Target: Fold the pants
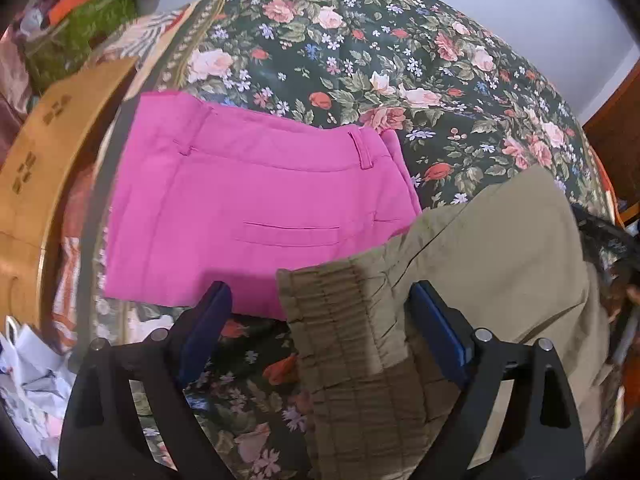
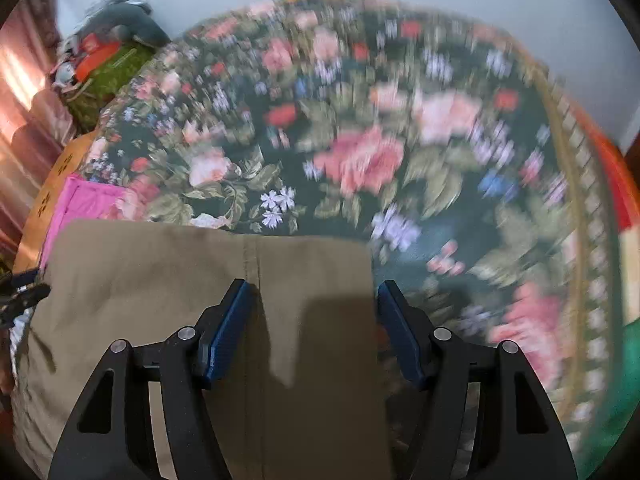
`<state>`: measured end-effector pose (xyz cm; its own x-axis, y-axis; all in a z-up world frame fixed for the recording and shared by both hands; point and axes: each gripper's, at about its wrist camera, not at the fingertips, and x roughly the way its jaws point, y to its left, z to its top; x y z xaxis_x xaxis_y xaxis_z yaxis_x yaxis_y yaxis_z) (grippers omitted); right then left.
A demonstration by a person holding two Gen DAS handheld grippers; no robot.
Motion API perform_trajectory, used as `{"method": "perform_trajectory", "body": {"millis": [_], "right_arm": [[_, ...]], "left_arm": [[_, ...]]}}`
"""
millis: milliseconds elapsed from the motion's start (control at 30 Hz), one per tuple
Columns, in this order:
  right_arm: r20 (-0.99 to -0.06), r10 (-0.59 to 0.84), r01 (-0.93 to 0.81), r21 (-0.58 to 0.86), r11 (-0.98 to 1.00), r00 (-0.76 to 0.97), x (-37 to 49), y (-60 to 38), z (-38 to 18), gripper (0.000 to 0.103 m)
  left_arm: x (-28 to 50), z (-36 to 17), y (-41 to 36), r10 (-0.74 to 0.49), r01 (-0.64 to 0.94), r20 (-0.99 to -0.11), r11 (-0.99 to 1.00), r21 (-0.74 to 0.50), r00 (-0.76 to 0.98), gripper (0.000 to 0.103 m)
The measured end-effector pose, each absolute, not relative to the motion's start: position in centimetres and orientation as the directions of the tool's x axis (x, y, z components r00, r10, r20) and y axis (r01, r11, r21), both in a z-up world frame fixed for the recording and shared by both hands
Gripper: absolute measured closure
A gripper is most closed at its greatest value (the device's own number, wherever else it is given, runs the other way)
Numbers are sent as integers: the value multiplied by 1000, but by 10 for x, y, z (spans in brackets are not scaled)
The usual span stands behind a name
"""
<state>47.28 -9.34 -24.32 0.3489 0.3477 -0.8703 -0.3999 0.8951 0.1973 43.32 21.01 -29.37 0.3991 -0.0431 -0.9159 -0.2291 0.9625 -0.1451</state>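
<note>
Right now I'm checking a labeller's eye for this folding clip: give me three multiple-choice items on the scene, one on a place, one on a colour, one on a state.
1. Where do the pink pants lie relative to the khaki pants in the left wrist view?
A. to their left
B. on top of them
C. to their right

2. What colour are the pads on the fingers of the right gripper?
A. red
B. blue
C. yellow

3. How does the left gripper stand?
A. shut on the pink pants
B. shut on nothing
C. open, fingers either side of the khaki waistband

Key: 1 A, the pink pants lie folded left of the khaki pair on the floral bedspread; 2 B, both pads show dark blue; 3 C, a wide gap shows between the pads, neither pressing the cloth.
</note>
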Motion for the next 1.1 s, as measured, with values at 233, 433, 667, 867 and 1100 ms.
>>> {"method": "perform_trajectory", "body": {"millis": [233,433,667,867,1100], "right_arm": [[-866,358,-342,238,909,349,478,-101,-246,88],[-844,346,-394,178,902,410,469,-98,-235,96],[-777,343,-415,116,902,528,464,-108,-193,96],[-659,357,-415,74,907,662,446,-114,-121,96],[-568,408,-437,93,895,714,402,-139,-64,96]], "left_arm": [[433,-293,203,-106,-204,-899,956,-209,424,41],[429,-280,191,7,-192,-893,977,-89,450,53],[417,-241,186,93,-182,-841,983,-7,533,55],[408,-186,172,135,-172,-765,985,33,630,55],[385,-141,160,120,-149,-722,989,23,681,55]]}}
